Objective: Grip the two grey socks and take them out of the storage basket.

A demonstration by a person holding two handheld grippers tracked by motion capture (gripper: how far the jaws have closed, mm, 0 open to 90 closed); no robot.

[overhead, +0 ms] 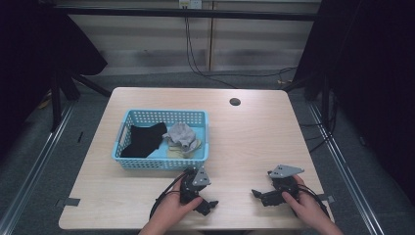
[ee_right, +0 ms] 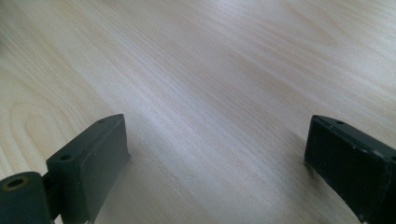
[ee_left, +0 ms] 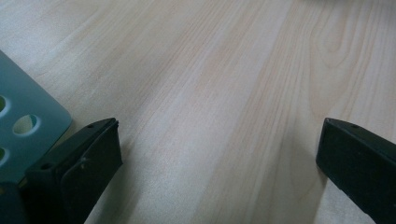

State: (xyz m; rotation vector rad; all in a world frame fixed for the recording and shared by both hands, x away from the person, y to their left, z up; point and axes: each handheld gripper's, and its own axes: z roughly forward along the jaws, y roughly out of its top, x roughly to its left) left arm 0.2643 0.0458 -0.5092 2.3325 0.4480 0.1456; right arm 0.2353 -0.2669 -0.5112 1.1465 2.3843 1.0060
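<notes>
My left gripper (overhead: 204, 190) rests low over the wooden table (overhead: 244, 142) near its front edge, held by a hand, just in front of the right front corner of the blue basket (overhead: 161, 164). In the left gripper view, the left gripper (ee_left: 219, 140) stands open with bare wood between its jaws, and the basket corner (ee_left: 23, 126) sits beside the left jaw. My right gripper (overhead: 263, 184) lies at the front right in the other hand. In the right gripper view, the right gripper (ee_right: 217, 135) stands open over bare wood.
The basket holds a black cloth (overhead: 143, 139), a grey cloth (overhead: 180, 133) and a pale beige cloth (overhead: 188, 148). A round cable hole (overhead: 235, 102) is at the table's far side. Cables trail over the floor behind the table.
</notes>
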